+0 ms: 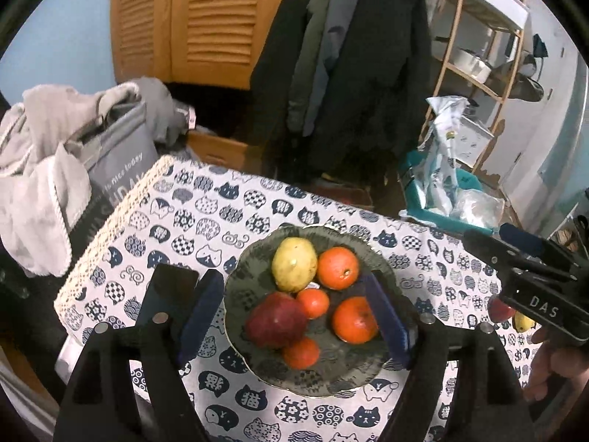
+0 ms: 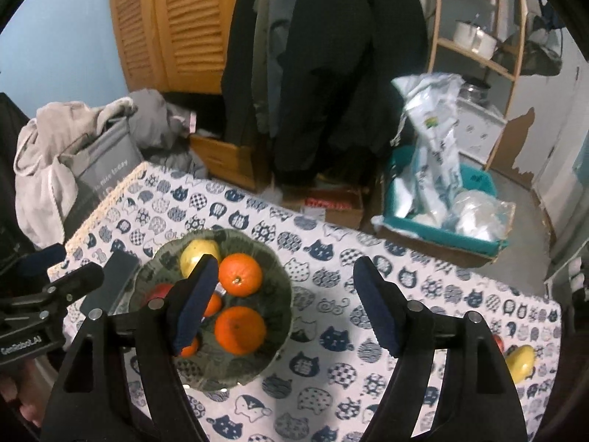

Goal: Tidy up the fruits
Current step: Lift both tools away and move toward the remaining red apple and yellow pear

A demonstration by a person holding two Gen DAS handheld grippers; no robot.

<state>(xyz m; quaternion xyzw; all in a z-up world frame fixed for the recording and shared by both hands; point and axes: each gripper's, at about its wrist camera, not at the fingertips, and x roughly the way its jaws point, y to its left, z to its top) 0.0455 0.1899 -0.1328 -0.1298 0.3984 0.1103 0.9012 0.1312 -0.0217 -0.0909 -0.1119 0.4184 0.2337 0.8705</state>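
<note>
A worktop (image 1: 191, 221) covered in a cat-print cloth carries a dark green scalloped plate (image 1: 254, 361) near its middle. On the plate lie a yellow-green pear (image 1: 294, 264), a dark red apple (image 1: 276, 320), two large oranges (image 1: 338, 267) and two smaller orange fruits (image 1: 313, 302), all packed close together. The left tongs (image 1: 294, 320) hang above the plate with jaws spread apart, nothing between the pads. The right tongs (image 2: 287, 305) hover over the plate's right edge and bare cloth, jaws likewise apart and empty. A yellow fruit (image 2: 521, 362) and a red fruit (image 2: 498, 342) lie near the worktop's right edge, well apart from the plate.
</note>
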